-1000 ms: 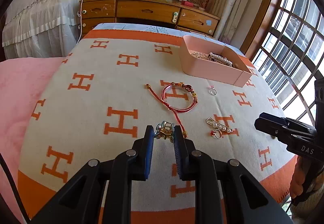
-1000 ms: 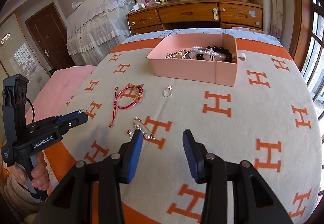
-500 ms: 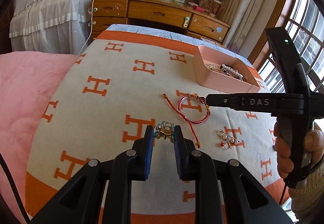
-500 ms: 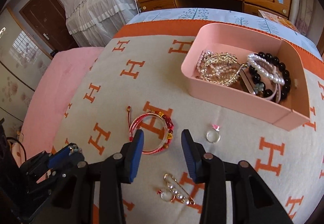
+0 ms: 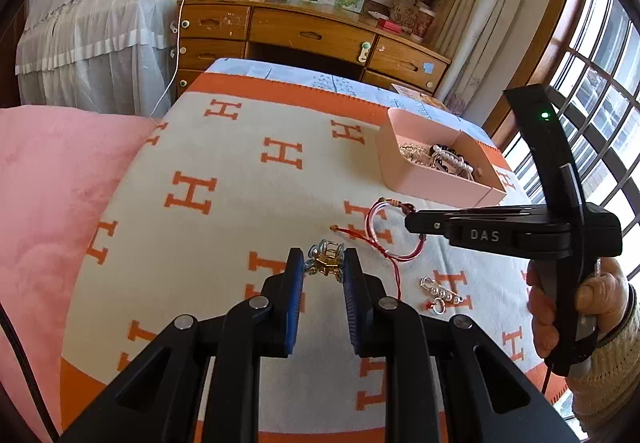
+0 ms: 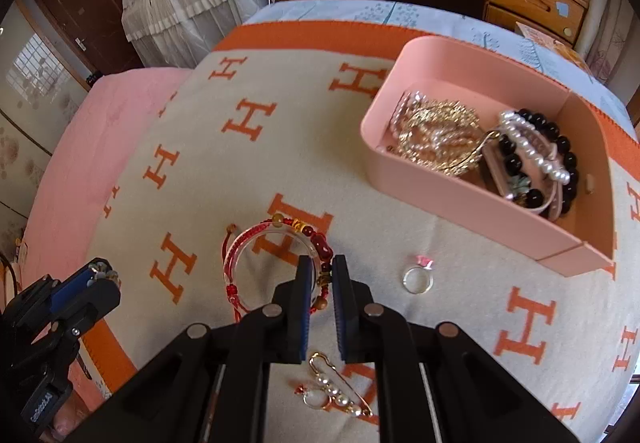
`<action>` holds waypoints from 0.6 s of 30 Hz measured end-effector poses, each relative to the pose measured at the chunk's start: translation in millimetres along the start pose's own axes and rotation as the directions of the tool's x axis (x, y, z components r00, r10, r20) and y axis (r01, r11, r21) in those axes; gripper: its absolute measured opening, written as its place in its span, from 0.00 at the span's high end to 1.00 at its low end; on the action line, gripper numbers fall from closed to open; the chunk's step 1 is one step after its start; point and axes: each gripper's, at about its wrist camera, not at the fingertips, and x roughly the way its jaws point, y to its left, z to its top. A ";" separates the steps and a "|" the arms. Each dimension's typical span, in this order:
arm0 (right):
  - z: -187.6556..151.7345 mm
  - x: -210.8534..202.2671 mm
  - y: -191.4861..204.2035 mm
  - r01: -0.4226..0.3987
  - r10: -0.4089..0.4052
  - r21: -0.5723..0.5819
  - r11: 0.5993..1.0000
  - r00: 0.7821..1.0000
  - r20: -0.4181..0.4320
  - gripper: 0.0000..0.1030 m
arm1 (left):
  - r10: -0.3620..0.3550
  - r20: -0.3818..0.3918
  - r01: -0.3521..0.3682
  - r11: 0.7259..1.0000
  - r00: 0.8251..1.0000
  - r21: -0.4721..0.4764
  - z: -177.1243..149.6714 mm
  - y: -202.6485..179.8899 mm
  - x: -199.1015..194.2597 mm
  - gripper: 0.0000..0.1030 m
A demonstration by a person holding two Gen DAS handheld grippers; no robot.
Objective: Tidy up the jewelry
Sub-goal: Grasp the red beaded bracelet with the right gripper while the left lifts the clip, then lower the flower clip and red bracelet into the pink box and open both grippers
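Right tongs (image 6: 321,275) pinch red bracelet (image 6: 276,243); ring (image 6: 418,279), pearl pin (image 6: 340,391) nearby.

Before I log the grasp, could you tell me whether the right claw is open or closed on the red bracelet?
Closed: the right claw pinches the beaded side of the red bracelet, which lies on the blanket.

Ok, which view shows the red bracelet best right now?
The right wrist view: the red bracelet lies close, beads clear, its beaded side between the right gripper jaws. In the left wrist view it sits farther off, partly hidden behind that gripper.
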 end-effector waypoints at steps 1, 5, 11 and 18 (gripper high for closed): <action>4.1 -10.4 -1.3 -0.011 0.010 0.006 1.000 1.000 0.028 0.90 | -0.002 0.008 0.002 1.000 1.000 0.006 5.5 -3.4 -2.5 0.83; 15.7 -59.0 -15.8 -0.026 0.021 0.036 0.999 0.989 0.144 0.90 | -0.020 0.035 0.019 0.999 0.999 0.047 30.0 -23.1 -8.7 0.83; 35.5 -116.3 -57.8 0.005 -0.047 0.140 0.990 0.952 0.302 0.90 | -0.062 0.071 0.054 0.992 0.996 0.115 79.8 -62.8 -6.8 0.83; 42.7 -117.4 -113.8 -0.023 -0.106 0.331 0.943 0.924 0.368 0.90 | -0.114 0.080 0.101 0.983 0.990 0.151 130.3 -106.9 32.6 0.83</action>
